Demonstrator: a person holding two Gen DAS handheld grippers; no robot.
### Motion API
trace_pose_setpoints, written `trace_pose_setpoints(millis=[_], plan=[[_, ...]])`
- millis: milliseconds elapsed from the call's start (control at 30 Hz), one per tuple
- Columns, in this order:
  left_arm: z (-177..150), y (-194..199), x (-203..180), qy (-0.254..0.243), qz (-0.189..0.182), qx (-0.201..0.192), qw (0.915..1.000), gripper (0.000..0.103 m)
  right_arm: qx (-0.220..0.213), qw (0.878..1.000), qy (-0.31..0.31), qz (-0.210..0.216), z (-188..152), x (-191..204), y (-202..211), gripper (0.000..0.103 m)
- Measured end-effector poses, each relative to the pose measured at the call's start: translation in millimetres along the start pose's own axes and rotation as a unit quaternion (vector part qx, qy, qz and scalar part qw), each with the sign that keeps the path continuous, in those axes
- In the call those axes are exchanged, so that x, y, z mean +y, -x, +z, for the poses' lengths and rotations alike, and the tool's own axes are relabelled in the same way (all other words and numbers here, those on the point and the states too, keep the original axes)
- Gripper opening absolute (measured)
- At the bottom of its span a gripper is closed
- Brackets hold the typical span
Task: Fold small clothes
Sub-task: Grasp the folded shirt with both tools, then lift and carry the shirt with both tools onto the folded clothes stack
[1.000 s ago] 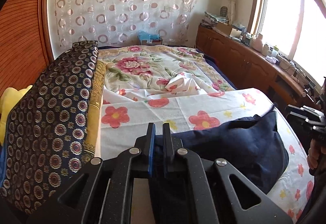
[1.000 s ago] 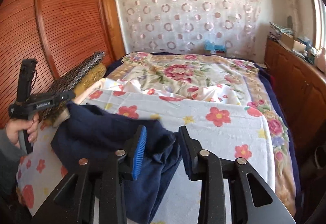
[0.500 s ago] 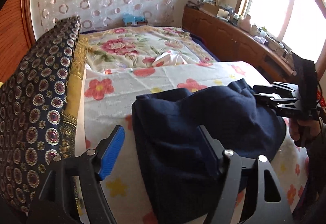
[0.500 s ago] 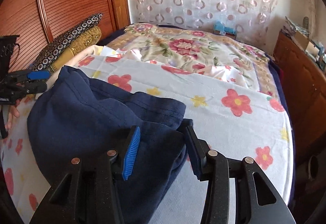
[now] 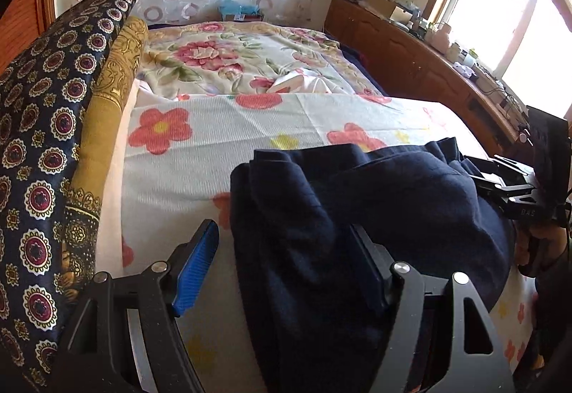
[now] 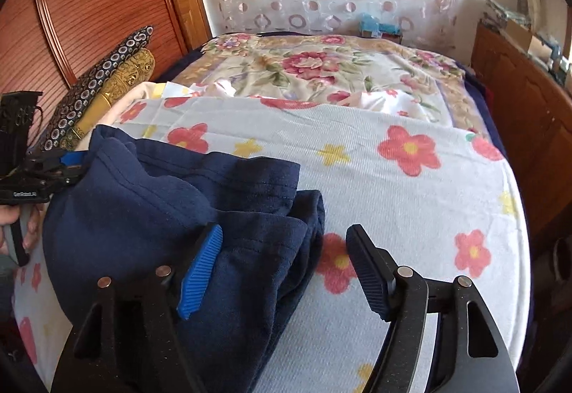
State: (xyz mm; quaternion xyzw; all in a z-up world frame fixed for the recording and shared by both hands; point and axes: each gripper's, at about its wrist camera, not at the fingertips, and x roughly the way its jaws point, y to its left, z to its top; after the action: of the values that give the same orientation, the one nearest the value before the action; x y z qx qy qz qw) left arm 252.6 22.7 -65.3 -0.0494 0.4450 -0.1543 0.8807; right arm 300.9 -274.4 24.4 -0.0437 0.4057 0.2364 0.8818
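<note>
A dark navy garment (image 5: 375, 214) lies bunched on the flowered white sheet (image 5: 214, 150) at the near end of the bed; it also shows in the right wrist view (image 6: 171, 214). My left gripper (image 5: 282, 268) is open, its jaws standing wide over the garment's near left edge, holding nothing. My right gripper (image 6: 282, 268) is open too, its jaws astride the garment's folded right edge. Each gripper shows in the other's view, the right one (image 5: 514, 193) and the left one (image 6: 39, 175) at opposite sides of the garment.
A navy patterned pillow (image 5: 43, 150) and a gold one (image 5: 111, 100) lie along the bed's left side by the wooden headboard (image 6: 89, 0). A floral quilt (image 5: 243, 60) covers the far half. A wooden cabinet (image 5: 422, 60) runs along the right.
My left gripper let go of the navy garment and opened wide. The garment dropped onto the sheet. Both grippers moved in low over it.
</note>
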Motion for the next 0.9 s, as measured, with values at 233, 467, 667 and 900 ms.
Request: trace_pose_setpoints(millis=[233, 467, 667, 900], plan=[[1, 1, 0, 0.010, -0.023, -0.009, 0.9996, 0.064, 0.002, 0.999, 0.009, 0.031, 0, 2, -1, 0.054], [1, 8, 0, 0.003, -0.019, -0.015, 0.9997, 0.024, 0.005, 0.996, 0.006, 0.085, -2, 0, -1, 0.022], [3, 30, -7, -0.006, -0.019, -0.046, 0.9988, 0.011, -0.030, 0.998, 0.022, 0.057, -7, 10, 9, 0.015], [3, 71, -23, -0.027, -0.021, -0.094, 0.9950, 0.010, -0.088, 0.994, 0.039, 0.049, -9, 20, 41, 0.013]])
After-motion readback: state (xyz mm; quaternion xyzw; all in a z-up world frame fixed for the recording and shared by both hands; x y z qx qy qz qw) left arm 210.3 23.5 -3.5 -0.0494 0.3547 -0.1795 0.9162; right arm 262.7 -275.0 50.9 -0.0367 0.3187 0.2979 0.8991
